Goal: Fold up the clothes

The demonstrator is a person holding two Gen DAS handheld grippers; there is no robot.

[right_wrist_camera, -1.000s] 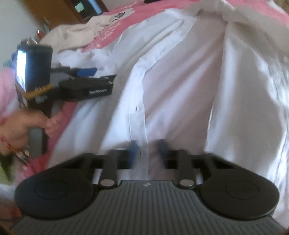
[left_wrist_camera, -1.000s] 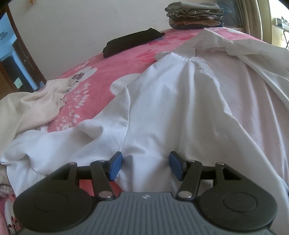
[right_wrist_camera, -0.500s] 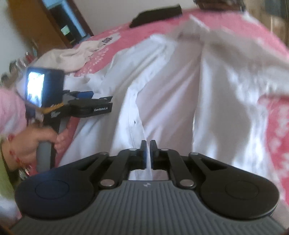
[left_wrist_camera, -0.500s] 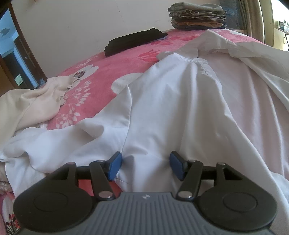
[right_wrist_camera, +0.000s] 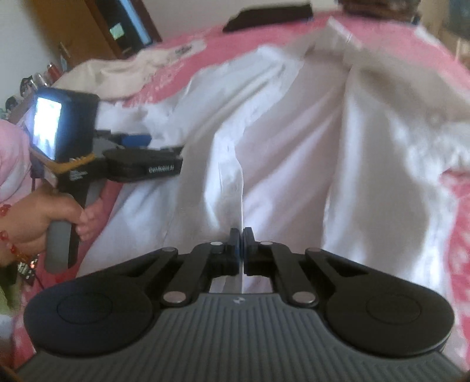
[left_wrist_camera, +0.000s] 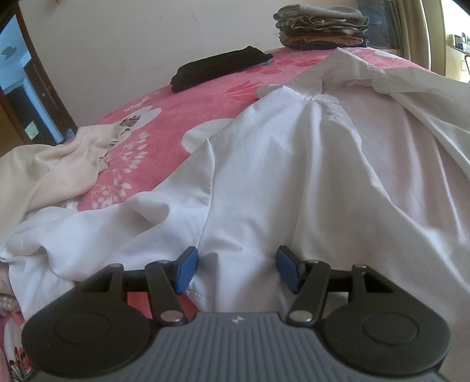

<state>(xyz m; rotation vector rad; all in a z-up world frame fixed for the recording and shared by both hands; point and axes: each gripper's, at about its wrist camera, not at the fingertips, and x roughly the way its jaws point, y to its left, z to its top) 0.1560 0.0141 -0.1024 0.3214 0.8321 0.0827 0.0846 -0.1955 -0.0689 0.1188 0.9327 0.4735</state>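
A white button shirt [left_wrist_camera: 293, 176] lies spread open on the pink flowered bedspread [left_wrist_camera: 164, 129], collar at the far end. My left gripper [left_wrist_camera: 232, 270] stands open over the shirt's near hem, with a bulge of white cloth between its blue pads [left_wrist_camera: 185, 270]. In the right wrist view the shirt [right_wrist_camera: 293, 132] fills the middle. My right gripper [right_wrist_camera: 242, 241] is shut on the edge of the shirt's front strip, which rises to the jaws as a ridge. The left gripper [right_wrist_camera: 144, 155] shows at the left of that view, held by a hand [right_wrist_camera: 44, 217].
A cream garment [left_wrist_camera: 58, 170] lies crumpled at the left of the bed. A folded black garment [left_wrist_camera: 220, 69] lies near the wall. A stack of folded clothes [left_wrist_camera: 320, 26] stands at the far corner. A doorway [left_wrist_camera: 17, 88] is at the left.
My right gripper's jaws were apart a second ago and have closed on the shirt's front edge, lifting it slightly. The left gripper has kept still and open.
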